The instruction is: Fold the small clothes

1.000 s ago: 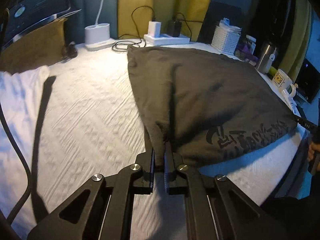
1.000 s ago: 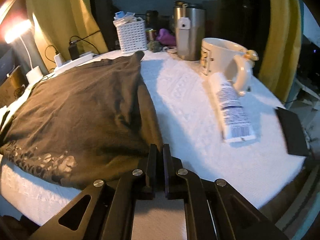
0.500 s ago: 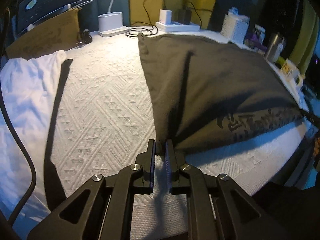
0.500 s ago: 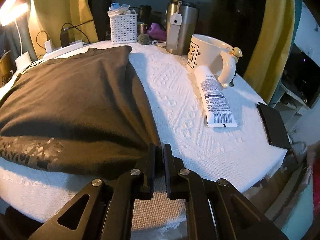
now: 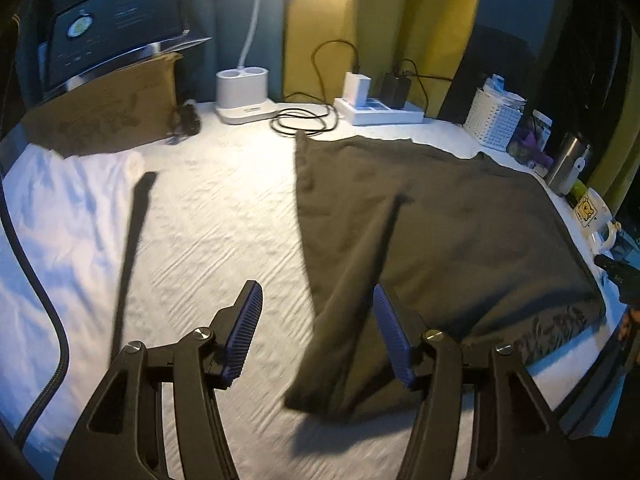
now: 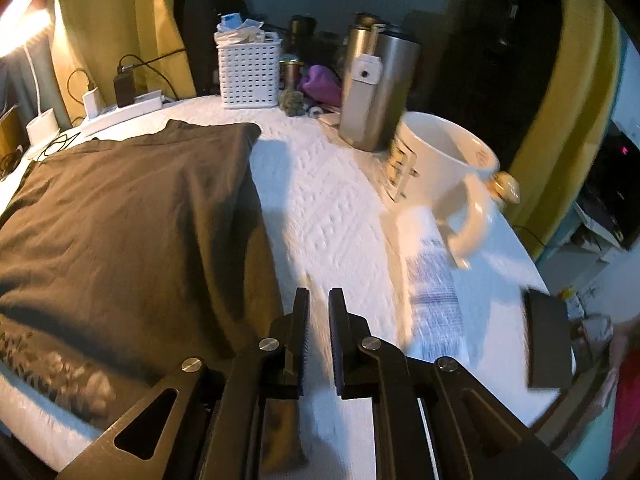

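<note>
The left gripper (image 5: 318,334) stands wide, its jaws having just been opening; the near corner of the dark grey-brown folded cotton garment (image 5: 440,248) lies loose between the ribbed blue pads (image 5: 244,328), untouched. The right gripper (image 6: 319,336) shows a narrow gap, jaws also just opening, nothing gripped, the garment's edge just beside its left finger. The garment lies flat on the white textured table cover (image 5: 208,216). Beyond stand a white ceramic mug (image 6: 444,172), a steel tumbler (image 6: 376,92) and a white perforated plastic basket (image 6: 248,72).
</note>
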The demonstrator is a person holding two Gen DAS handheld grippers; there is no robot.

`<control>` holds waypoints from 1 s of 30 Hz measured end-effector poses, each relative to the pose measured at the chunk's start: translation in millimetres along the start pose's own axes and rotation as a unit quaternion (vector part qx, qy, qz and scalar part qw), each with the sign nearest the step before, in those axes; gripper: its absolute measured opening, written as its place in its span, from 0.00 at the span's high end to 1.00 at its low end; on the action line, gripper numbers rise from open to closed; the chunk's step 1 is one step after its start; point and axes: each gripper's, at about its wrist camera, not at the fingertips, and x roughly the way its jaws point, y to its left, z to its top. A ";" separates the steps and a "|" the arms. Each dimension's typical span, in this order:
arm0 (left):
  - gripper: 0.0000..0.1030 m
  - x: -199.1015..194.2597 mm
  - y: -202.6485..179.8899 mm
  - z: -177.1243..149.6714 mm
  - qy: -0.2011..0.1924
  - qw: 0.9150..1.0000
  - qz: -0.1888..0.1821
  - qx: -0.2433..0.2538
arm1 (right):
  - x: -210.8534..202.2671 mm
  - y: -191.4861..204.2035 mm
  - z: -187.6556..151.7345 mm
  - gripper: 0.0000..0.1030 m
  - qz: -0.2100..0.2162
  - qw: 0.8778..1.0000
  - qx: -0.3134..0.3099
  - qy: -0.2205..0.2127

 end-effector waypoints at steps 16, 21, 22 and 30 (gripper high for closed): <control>0.44 46.4 -25.6 26.8 0.038 0.999 -0.005 0.012 | 64.9 7.0 75.5 0.17 0.058 0.998 -0.032 -0.022; 0.44 58.7 -26.4 34.1 0.043 0.999 -0.008 0.010 | 85.8 9.7 90.2 0.28 0.055 0.997 -0.052 -0.008; 0.44 61.7 -26.5 35.1 0.045 0.999 -0.009 0.010 | 92.7 10.8 92.2 0.29 0.056 0.997 -0.055 0.000; 0.44 76.0 -23.5 41.8 0.052 0.999 -0.015 0.007 | 105.4 37.3 108.9 0.36 0.085 0.994 -0.073 0.006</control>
